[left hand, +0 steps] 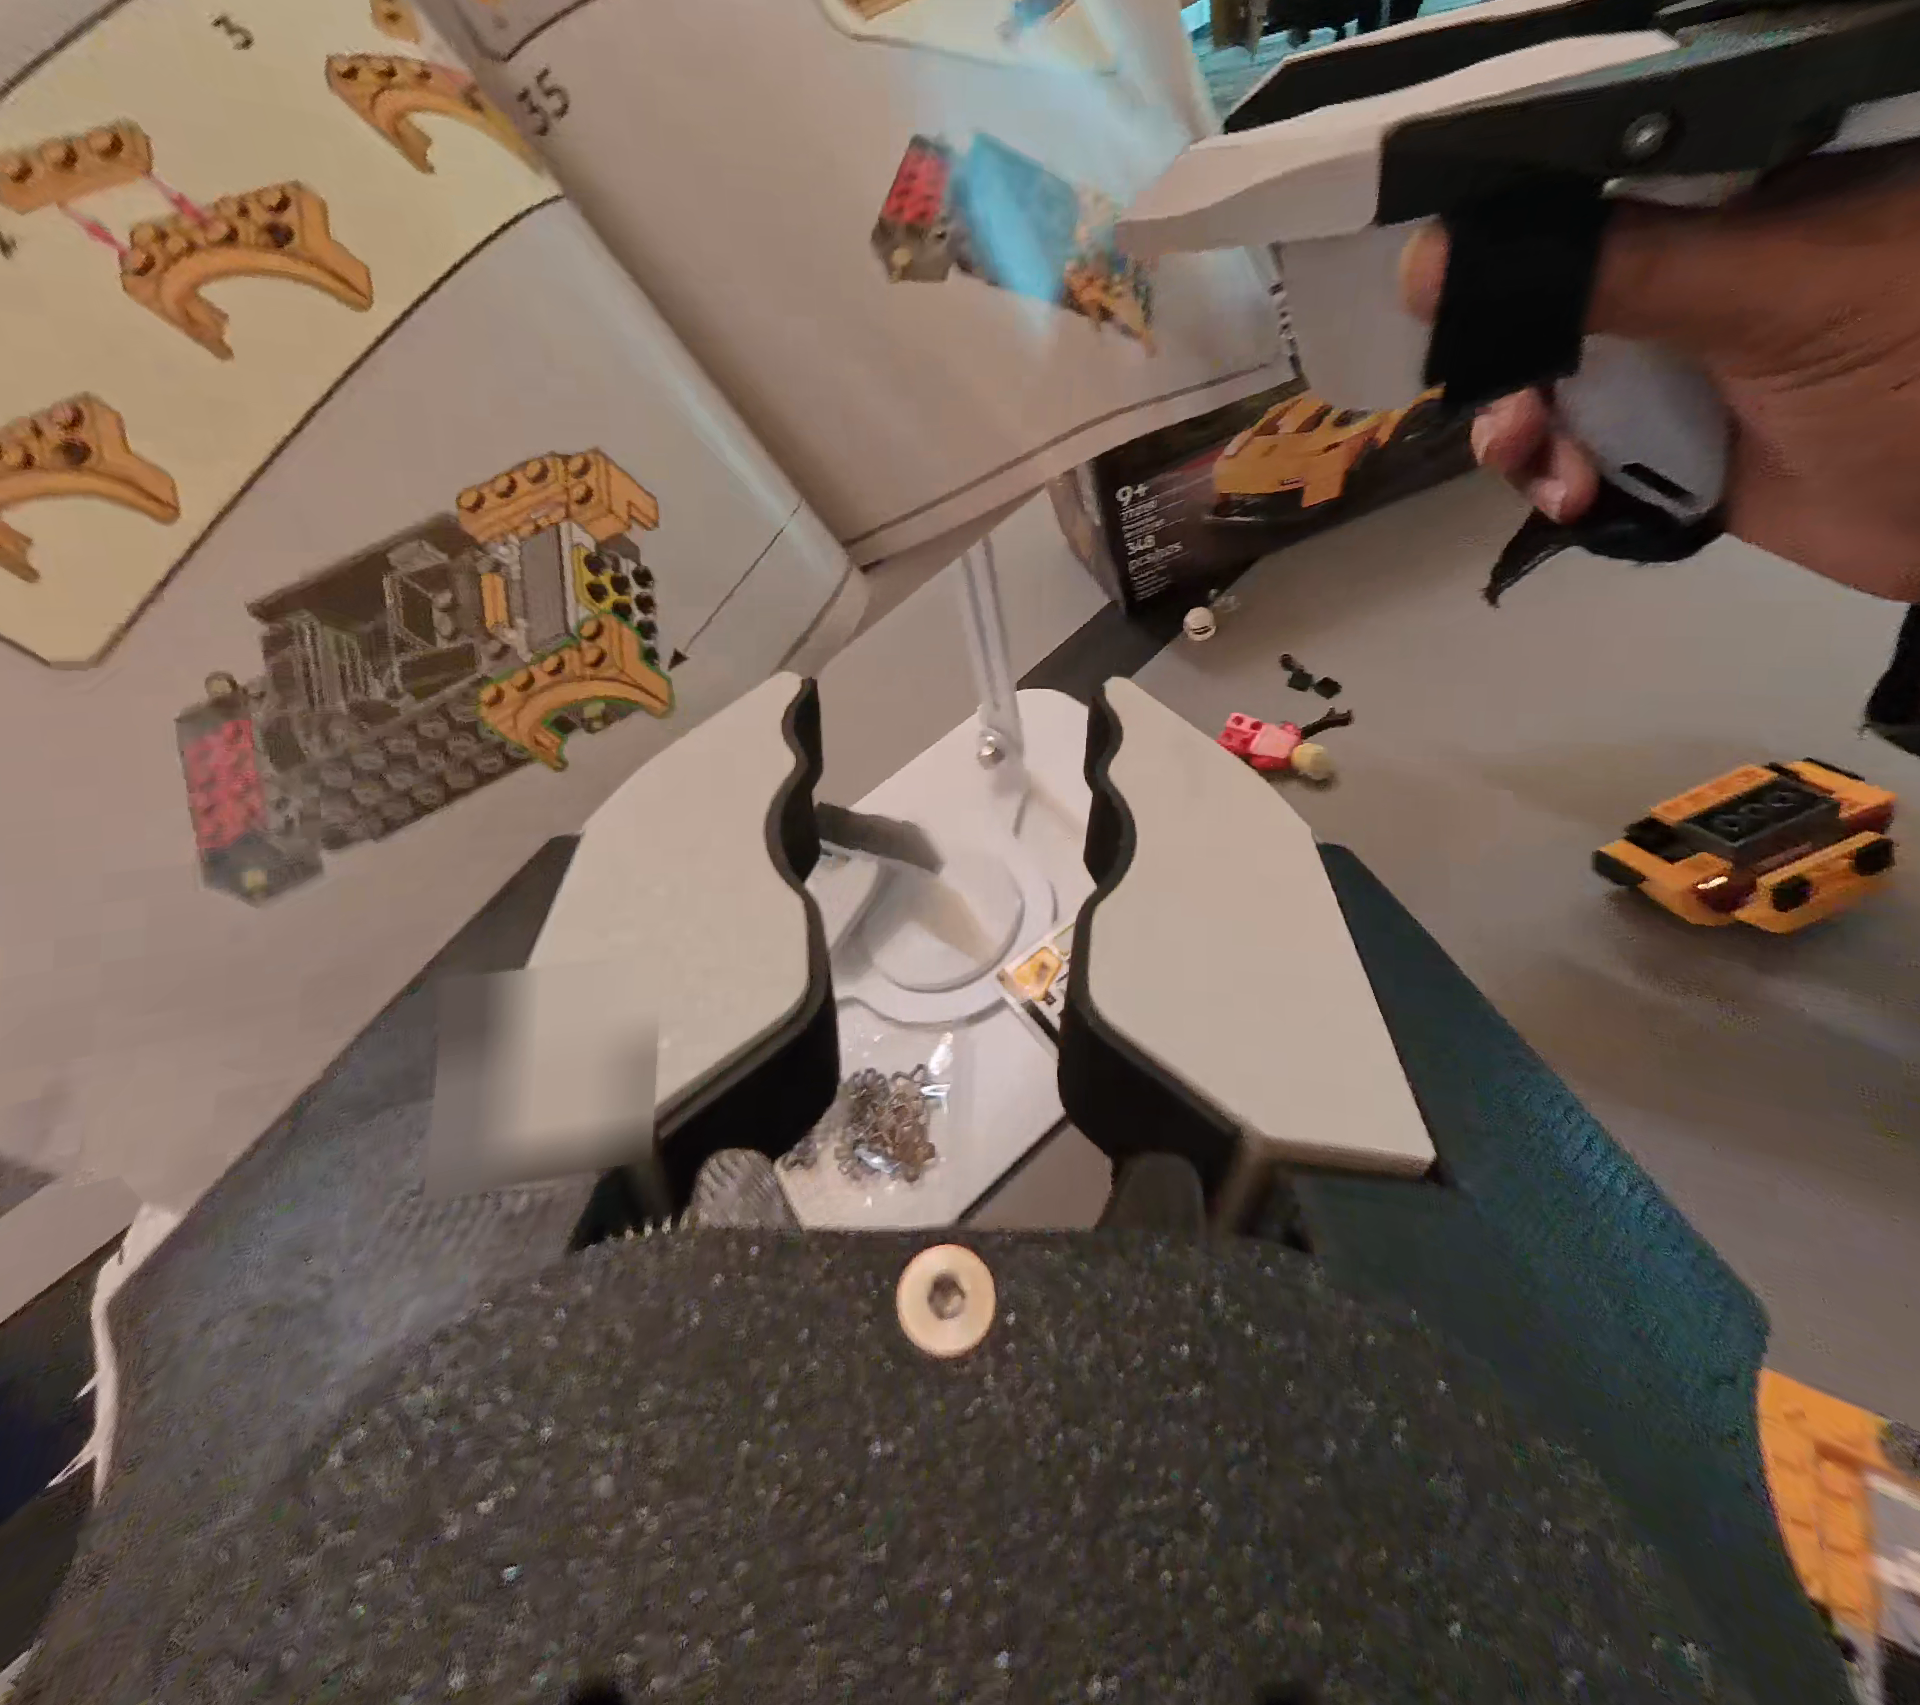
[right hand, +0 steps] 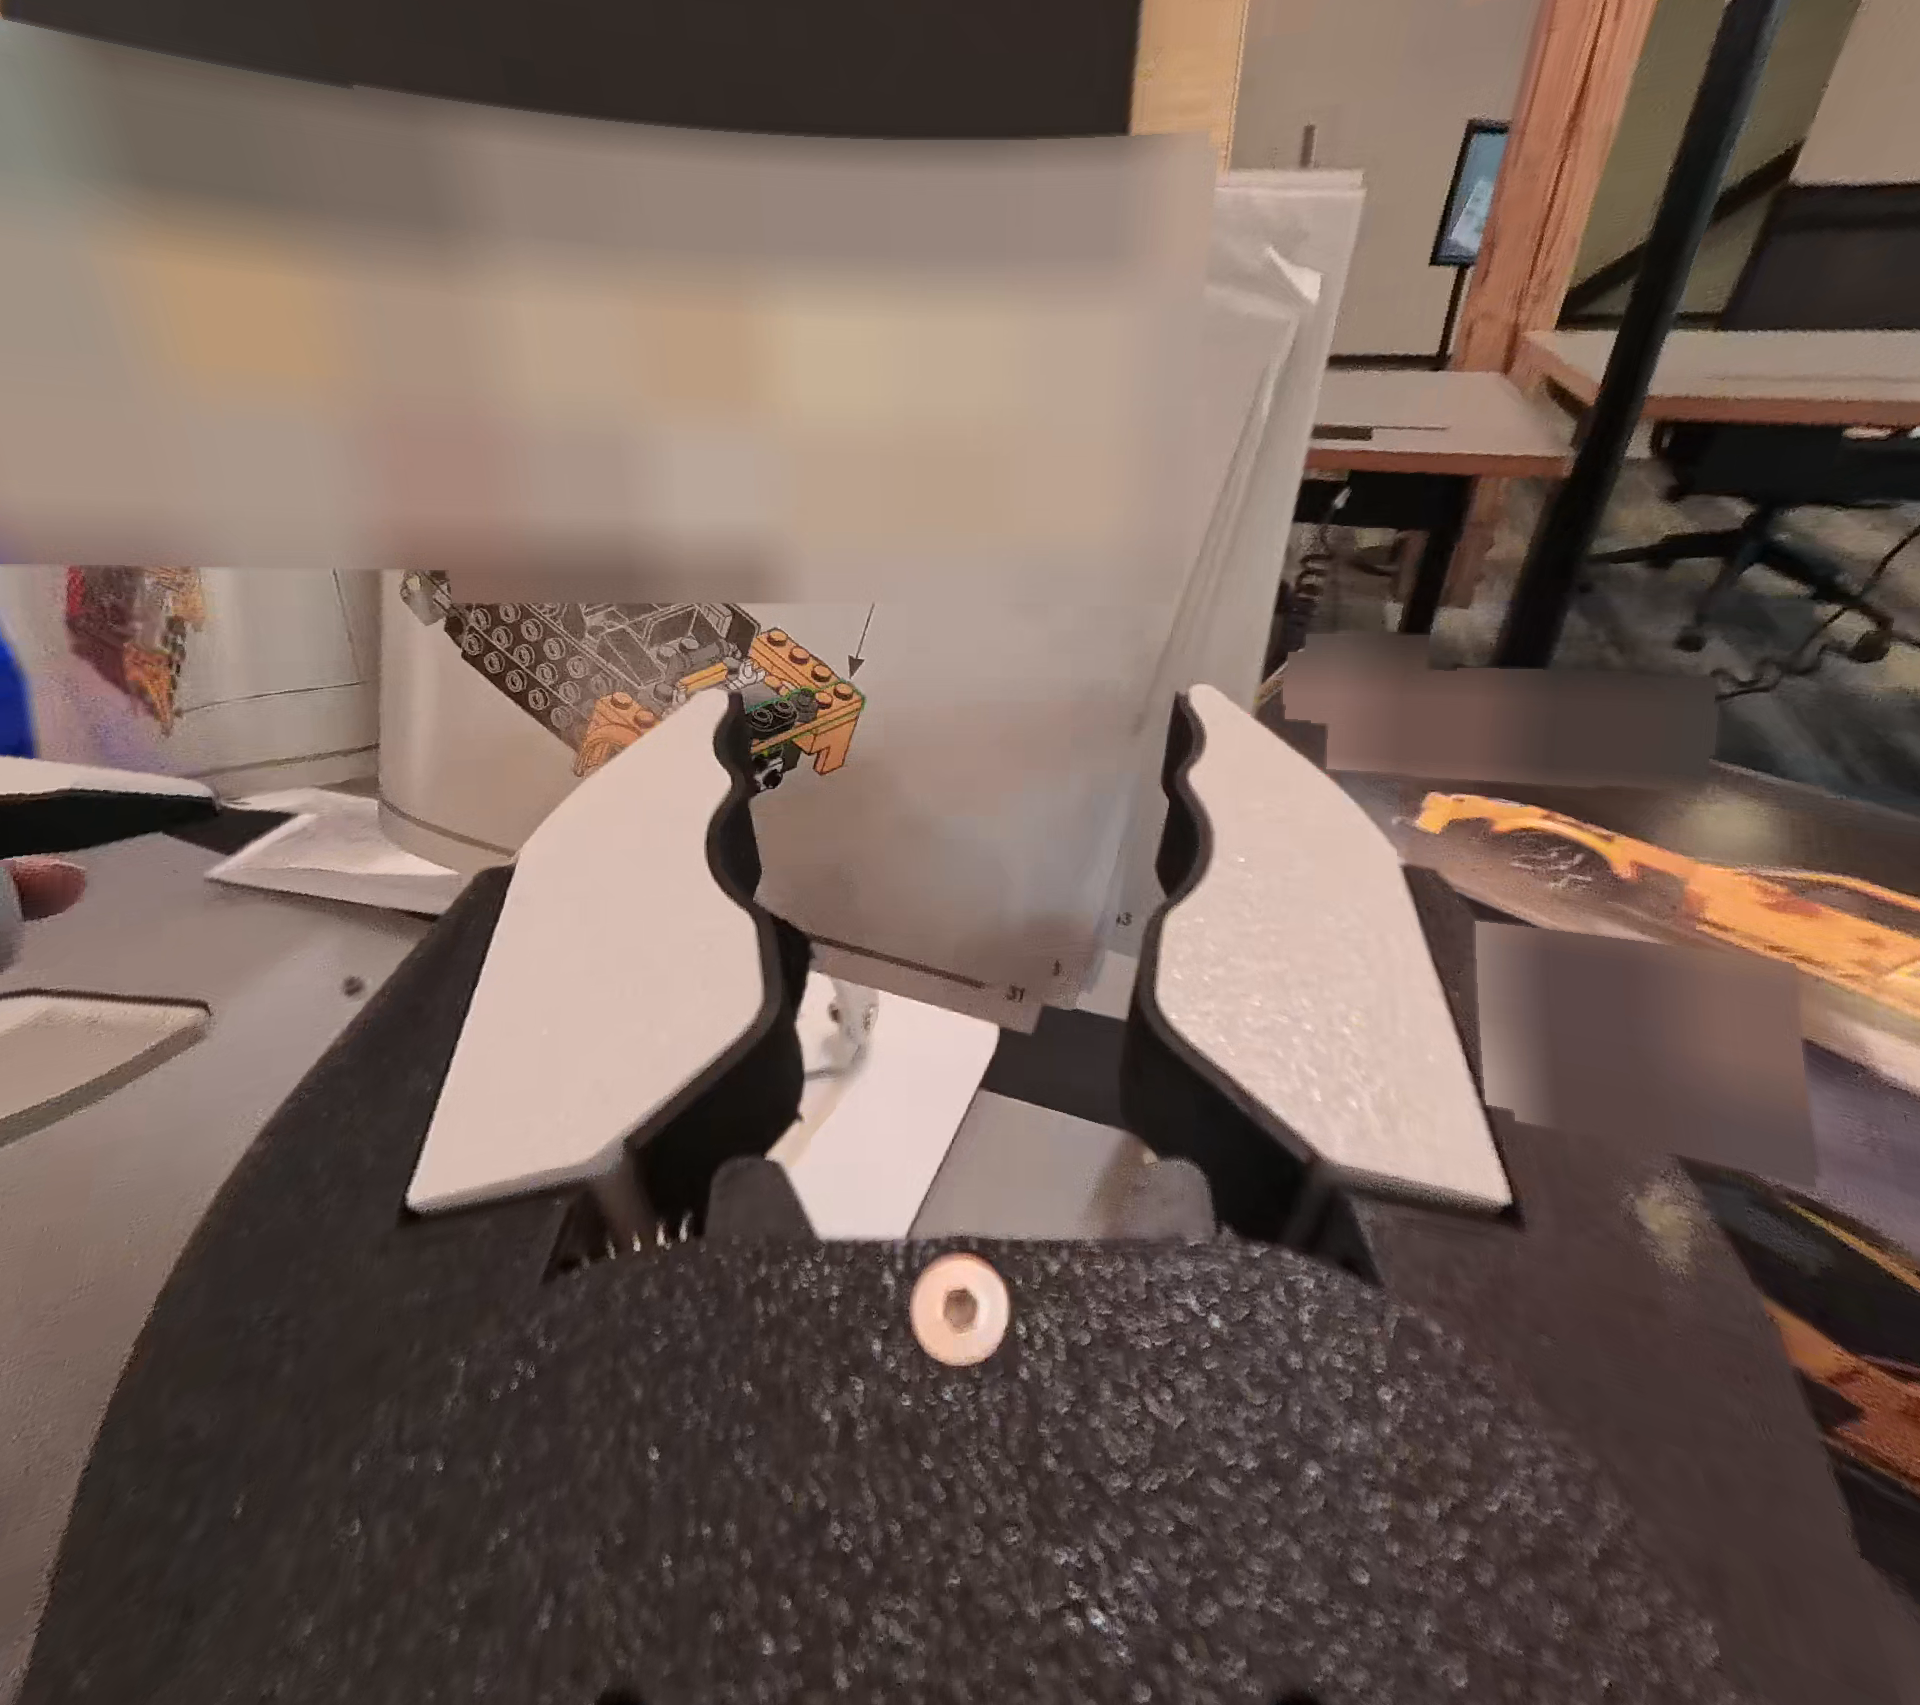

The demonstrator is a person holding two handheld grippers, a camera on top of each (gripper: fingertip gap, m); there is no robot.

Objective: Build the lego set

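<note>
A: Status? Both tools empty?

B: Yes. Left gripper [left hand: 945,720] has its jaws apart with nothing between them, hovering over the white stand base [left hand: 935,834]. Right gripper [right hand: 951,725] is spread wide and empty too, up at the right pages of the instruction booklet [left hand: 644,273].

A: Where's the build?

B: The yellow car section [left hand: 1751,840] sits on the grey table [left hand: 1455,980], well apart from both tools. Small red piece [left hand: 1262,736] lies between it and the stand. Set box [left hand: 1247,502] is behind the stand.

A: So the step is page handling?

B: Probably. Pinch one sheet near its outer edge, not the stack. Close lightly, turn slowly; the page looks curled and could tear or tip the stand.
</note>
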